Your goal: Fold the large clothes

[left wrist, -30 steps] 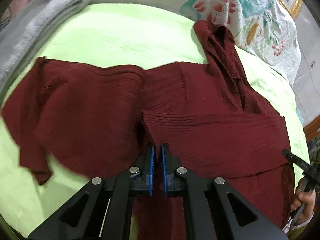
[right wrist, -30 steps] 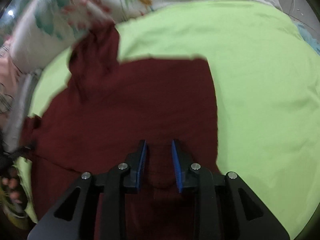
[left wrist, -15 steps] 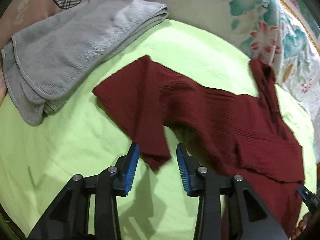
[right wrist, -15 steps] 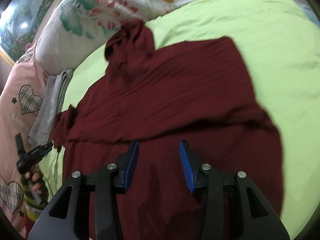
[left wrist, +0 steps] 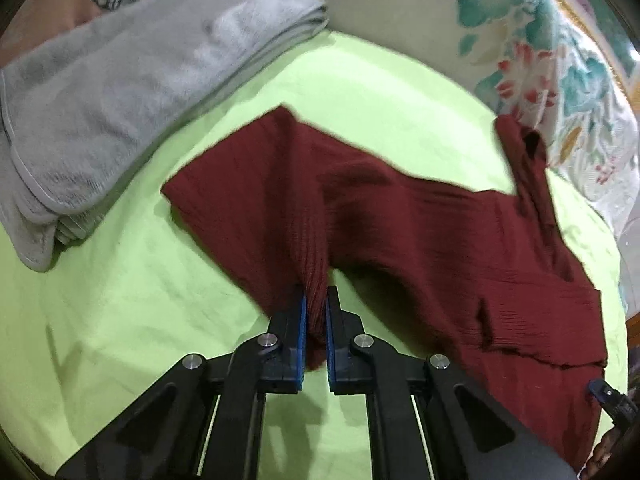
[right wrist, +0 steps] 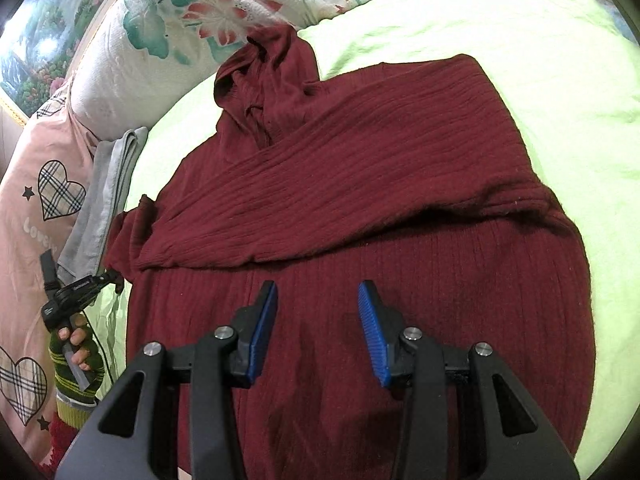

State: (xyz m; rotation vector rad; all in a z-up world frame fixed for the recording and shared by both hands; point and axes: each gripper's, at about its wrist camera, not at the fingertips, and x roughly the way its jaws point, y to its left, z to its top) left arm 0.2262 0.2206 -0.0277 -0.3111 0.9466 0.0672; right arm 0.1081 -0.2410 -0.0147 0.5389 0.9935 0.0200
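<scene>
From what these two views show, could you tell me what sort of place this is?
Most likely a bedroom at home. The maroon sweater lies on a bed with a lime-green sheet, a floral quilt is bunched at its far edge, and a folded grey towel sits beside it.

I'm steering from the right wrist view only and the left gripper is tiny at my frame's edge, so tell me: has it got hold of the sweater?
Observer: Yes. The left gripper is shut on the cuff end of the maroon sweater's sleeve.
Operator: Is that sleeve already folded over the body?
Observer: No, it stretches out sideways over the green sheet, away from the body.
Operator: Anything near it on that side?
Observer: A folded grey towel lies beyond the sleeve, apart from it.
Operator: And my side?
Observer: The right gripper is open above the sweater's lower body, holding nothing.
</scene>
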